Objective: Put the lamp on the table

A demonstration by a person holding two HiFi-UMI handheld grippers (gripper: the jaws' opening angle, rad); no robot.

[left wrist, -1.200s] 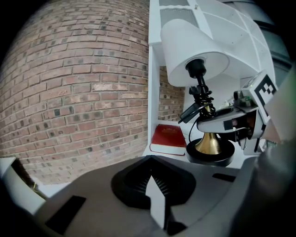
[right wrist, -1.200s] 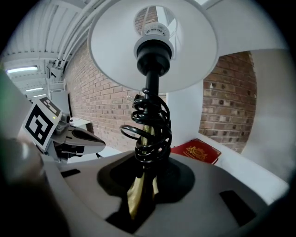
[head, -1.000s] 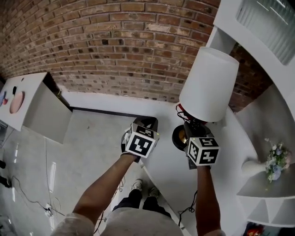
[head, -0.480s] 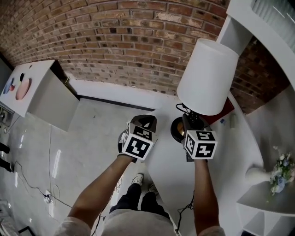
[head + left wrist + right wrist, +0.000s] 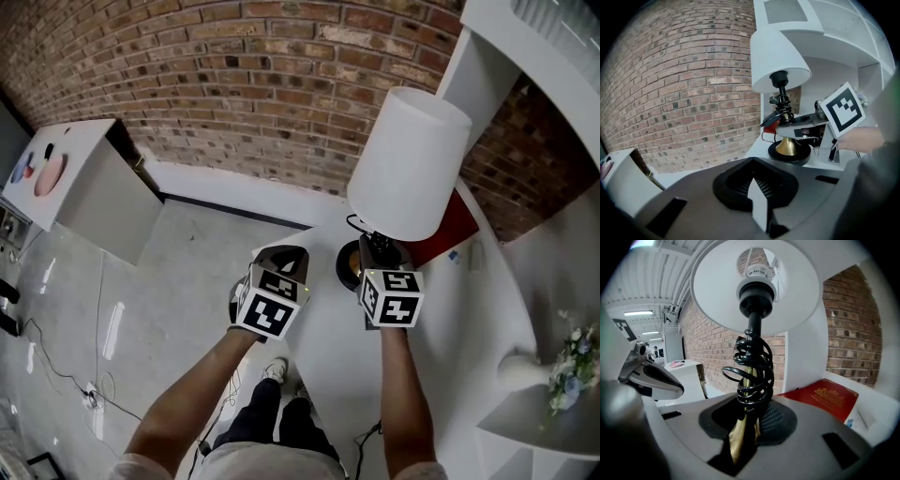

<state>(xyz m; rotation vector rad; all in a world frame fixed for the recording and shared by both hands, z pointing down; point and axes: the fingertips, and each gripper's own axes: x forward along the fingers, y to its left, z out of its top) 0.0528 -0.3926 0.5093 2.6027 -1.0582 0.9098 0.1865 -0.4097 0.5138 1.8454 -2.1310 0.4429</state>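
**Lamp gripped by stem at table's left edge**

A white cabinet (image 5: 80, 202) is noted at far left, against the brick wall (image 5: 234, 84). The left gripper (image 5: 758, 202) is held just left of the lamp (image 5: 410, 164), at the left edge of the white table (image 5: 450, 319). Its jaws are seen pressed together, with nothing between them.

The lamp is found upright near that edge. Its round black base (image 5: 790, 153) appears to rest on the table top, though contact cannot be confirmed. A black cord (image 5: 752, 364) is coiled round the stem.

The right gripper (image 5: 746, 434) is clamped low on the brass stem (image 5: 740, 441), below the coil, and the stem is pinched from both sides.

A red book (image 5: 826, 397) is recorded lying flat on the table, right of the lamp and farther back. A small bunch of flowers (image 5: 570, 349) is seen at far right.
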